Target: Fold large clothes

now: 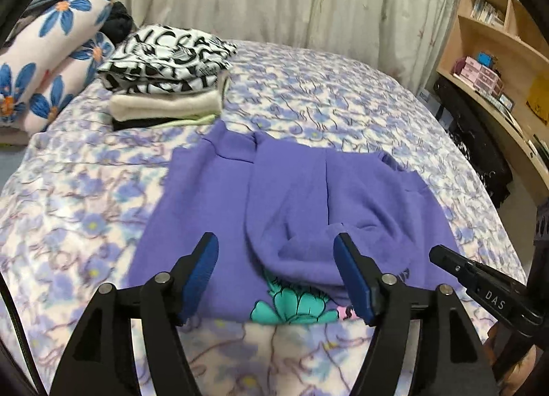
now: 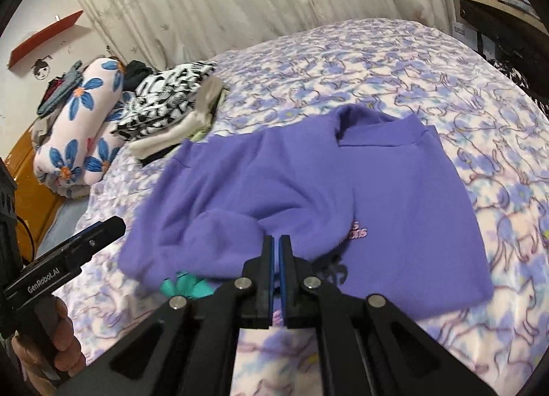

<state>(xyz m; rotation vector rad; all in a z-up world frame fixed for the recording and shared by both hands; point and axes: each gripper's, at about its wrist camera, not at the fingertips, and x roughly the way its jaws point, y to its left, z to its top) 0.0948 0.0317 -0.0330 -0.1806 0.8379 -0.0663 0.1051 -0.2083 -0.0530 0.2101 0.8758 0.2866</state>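
Two grippers are working here, one in each hand. The left gripper (image 1: 276, 241) is standing well open, its blue pads (image 1: 353, 276) holding nothing and hovering above the near edge of the one purple sweatshirt (image 1: 291, 197). The right gripper (image 2: 276, 241) is sitting with its jaws pressed together and nothing between them, likewise hanging over the sweatshirt's near edge, beside the other tool. A hand (image 2: 51, 341) is gripping the left tool's handle. The sweatshirt is lying partly folded on the floral bedspread (image 1: 85, 207), sleeves laid across its body, just ahead of and below both grippers. Farther back, one stack of folded clothes (image 1: 164, 84) is resting near two rolled flower-print blankets (image 1: 51, 49). One bookshelf (image 1: 497, 19) is standing at the right.
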